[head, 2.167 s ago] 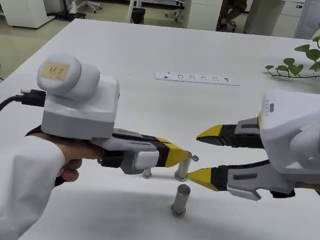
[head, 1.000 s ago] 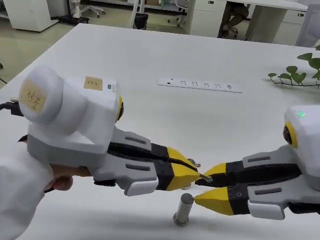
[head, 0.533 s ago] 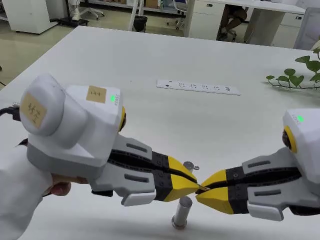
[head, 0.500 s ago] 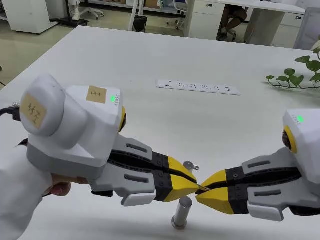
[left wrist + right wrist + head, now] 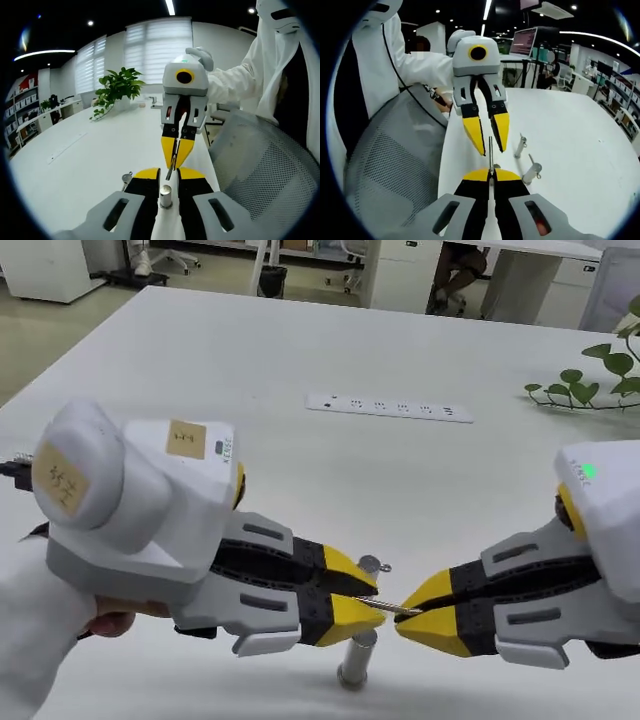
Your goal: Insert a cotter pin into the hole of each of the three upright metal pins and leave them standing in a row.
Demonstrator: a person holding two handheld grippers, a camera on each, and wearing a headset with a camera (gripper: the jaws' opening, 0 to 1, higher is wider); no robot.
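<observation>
— Low in the centre of the head view, we have the cotter pin bridging the two sets of yellow tips. Which side has it?

— Our right gripper does. Its jaws are pressed together on one end, and the wire sticks straight out ahead. Our left gripper has its jaws parted with a clear gap. The free end reaches in between them, and we cannot tell whether it touches either one.

— How do we expect it to handle?

— It is thin, stiff, smooth and very light, so we judge it could swivel or slip in a loose pinch. Gripping close to one end leaves the long run free for the hole. We cannot tell which end carries the loop.

— And the target?

— At bottom centre of the head view, the bare metal pin stands upright on the tabletop, just below the tips. It looks solid on a narrow foot, so we reckon a sideways push would topple it. We would steady it round the shank, below the hole.

— The others?

— Right of centre in the right gripper view, the far finished pin and the near finished pin already carry their wires.
</observation>
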